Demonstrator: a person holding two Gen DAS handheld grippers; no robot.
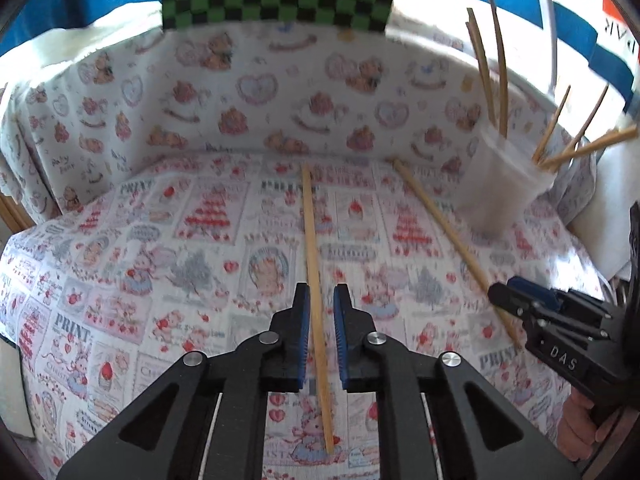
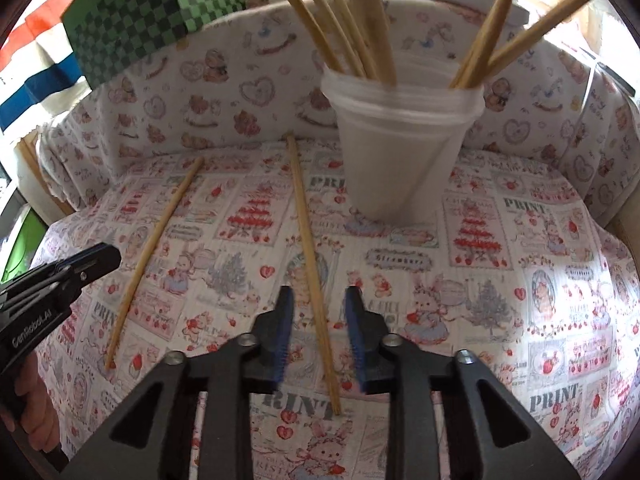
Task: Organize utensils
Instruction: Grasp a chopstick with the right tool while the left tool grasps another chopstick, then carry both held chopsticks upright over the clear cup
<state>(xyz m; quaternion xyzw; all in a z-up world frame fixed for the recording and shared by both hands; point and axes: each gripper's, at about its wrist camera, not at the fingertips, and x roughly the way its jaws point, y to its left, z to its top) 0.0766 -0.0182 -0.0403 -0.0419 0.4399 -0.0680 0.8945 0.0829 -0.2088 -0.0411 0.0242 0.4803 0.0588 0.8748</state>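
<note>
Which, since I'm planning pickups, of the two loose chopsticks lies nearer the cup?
The chopstick between the jaws of the right gripper; its far end reaches beside the cup. The other chopstick lies farther left, apart.

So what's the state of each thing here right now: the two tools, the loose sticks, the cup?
left tool: slightly open, gripping nothing
right tool: open, gripping nothing
left chopstick: flat on the cloth, seen between the left tool's fingers
right chopstick: flat on the cloth, seen between the right tool's fingers
cup: upright, holding a bunch of chopsticks
</note>
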